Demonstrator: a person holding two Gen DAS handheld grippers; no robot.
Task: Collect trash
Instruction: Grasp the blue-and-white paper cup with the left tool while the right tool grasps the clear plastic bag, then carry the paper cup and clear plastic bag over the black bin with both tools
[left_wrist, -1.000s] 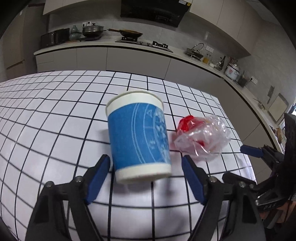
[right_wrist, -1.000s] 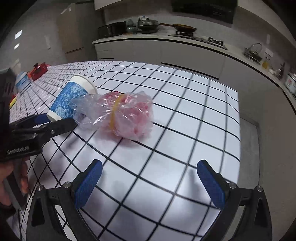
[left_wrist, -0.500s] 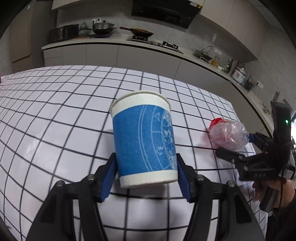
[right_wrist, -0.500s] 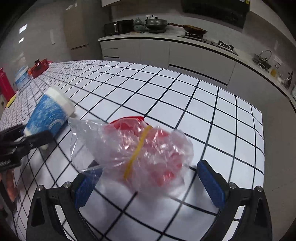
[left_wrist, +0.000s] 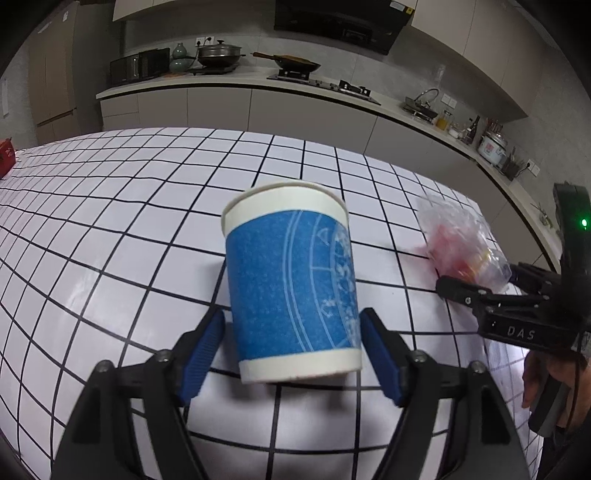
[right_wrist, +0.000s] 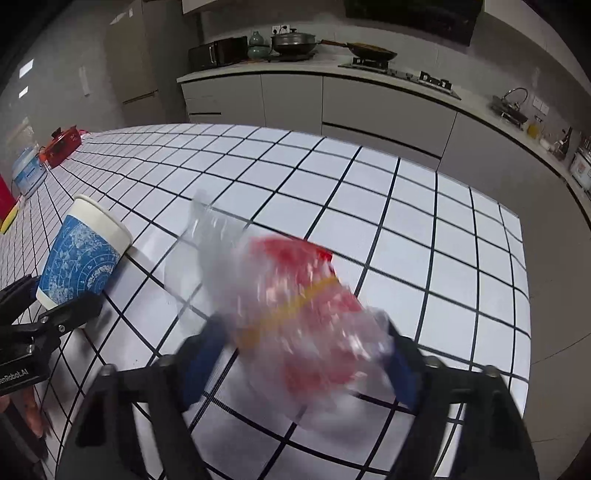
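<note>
A blue-and-white paper cup (left_wrist: 291, 288) stands upright on the white gridded table (left_wrist: 110, 221), between the fingers of my left gripper (left_wrist: 291, 317). Its jaws are opening, and narrow gaps show on both sides of the cup. The cup (right_wrist: 81, 266) and left gripper (right_wrist: 51, 299) also appear at the left of the right wrist view. A clear plastic bag (right_wrist: 295, 314) holding red scraps and a yellow band sits, blurred, between the fingers of my right gripper (right_wrist: 303, 328). Those jaws are closing and the pads press the bag. The left wrist view shows the same bag (left_wrist: 458, 240) in the right gripper (left_wrist: 480, 277).
The table's right edge (right_wrist: 524, 295) drops off close to the bag. A red box (right_wrist: 62, 142), a blue-and-white container (right_wrist: 26, 173) and a yellow item (right_wrist: 9, 219) sit at the far left. A kitchen counter (left_wrist: 295, 85) with pans runs behind. A hand (left_wrist: 535, 373) holds the right gripper.
The left jaws closed in around the cup, then widened a little. The right gripper advanced over the bag and its jaws narrowed from wide open onto it.
</note>
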